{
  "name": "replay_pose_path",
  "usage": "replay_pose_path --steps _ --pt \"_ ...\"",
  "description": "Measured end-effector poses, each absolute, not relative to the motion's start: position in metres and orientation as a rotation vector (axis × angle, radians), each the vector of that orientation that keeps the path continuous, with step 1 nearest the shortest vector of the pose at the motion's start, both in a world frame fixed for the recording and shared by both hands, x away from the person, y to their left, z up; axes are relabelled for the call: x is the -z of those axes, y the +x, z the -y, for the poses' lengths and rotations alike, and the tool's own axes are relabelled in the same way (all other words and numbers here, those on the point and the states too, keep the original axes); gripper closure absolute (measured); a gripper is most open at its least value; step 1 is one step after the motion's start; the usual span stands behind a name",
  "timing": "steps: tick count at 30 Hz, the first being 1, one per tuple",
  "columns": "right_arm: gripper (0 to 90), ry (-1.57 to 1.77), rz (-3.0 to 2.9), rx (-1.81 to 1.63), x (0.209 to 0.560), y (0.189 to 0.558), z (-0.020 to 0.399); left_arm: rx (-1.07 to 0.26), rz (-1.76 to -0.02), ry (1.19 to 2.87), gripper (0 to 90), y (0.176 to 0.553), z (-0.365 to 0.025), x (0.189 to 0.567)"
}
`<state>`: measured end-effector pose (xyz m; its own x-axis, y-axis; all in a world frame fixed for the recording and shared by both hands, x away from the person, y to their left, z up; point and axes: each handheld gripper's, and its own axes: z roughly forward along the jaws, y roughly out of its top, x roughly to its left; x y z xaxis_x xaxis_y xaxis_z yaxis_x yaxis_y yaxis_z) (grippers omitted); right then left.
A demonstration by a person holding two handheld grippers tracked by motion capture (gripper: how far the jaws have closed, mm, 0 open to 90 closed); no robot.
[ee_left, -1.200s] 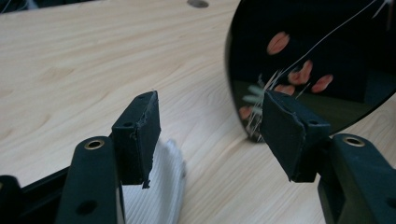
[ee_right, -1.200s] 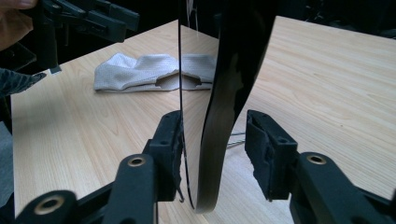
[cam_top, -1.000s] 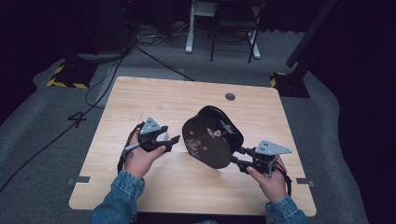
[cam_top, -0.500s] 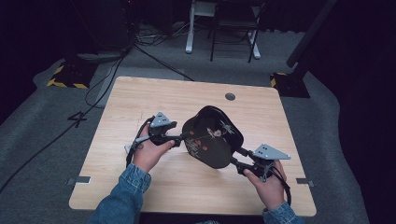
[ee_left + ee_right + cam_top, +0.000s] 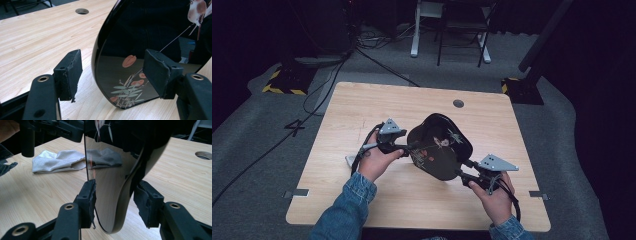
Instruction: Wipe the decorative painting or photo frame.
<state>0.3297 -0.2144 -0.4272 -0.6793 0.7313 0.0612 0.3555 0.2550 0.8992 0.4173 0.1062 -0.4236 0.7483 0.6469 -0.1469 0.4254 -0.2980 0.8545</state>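
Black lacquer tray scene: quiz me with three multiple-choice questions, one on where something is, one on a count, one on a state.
1. Where does the white cloth lie?
A. On the table, beside the left hand
B. On a chair
C. On the floor

2. How many round holes does the tabletop have?
A. Three
B. One
C. Two

3. How do the left gripper's fingers stand at the tray?
A. Clamped on the cloth
B. Shut with nothing between them
C. Apart, one on either side of the tray's rim

Answers:
1 A: the cloth rests on the wood by the left hand.
2 B: a single hole sits near the far edge.
3 C: the fingers, which have just been opening, stand wide apart with the rim between them.
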Motion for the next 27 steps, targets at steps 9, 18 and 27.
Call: replay_pose_path --steps 9,18,27 --pt "58.8 0.984 -2.162 -1.403 0.429 0.334 0.213 -0.252 -0.788 1.961 33.0 0.423 -0.099 0.430" --pt "71.2 0.981 -2.172 -1.403 0.431 0.338 0.216 -0.258 -0.781 1.963 35.1 0.421 -0.097 0.430" --pt "71.3 1.001 -2.178 -1.449 0.431 0.342 0.219 -0.301 -0.772 2.008 38.9 0.417 -0.096 0.426"
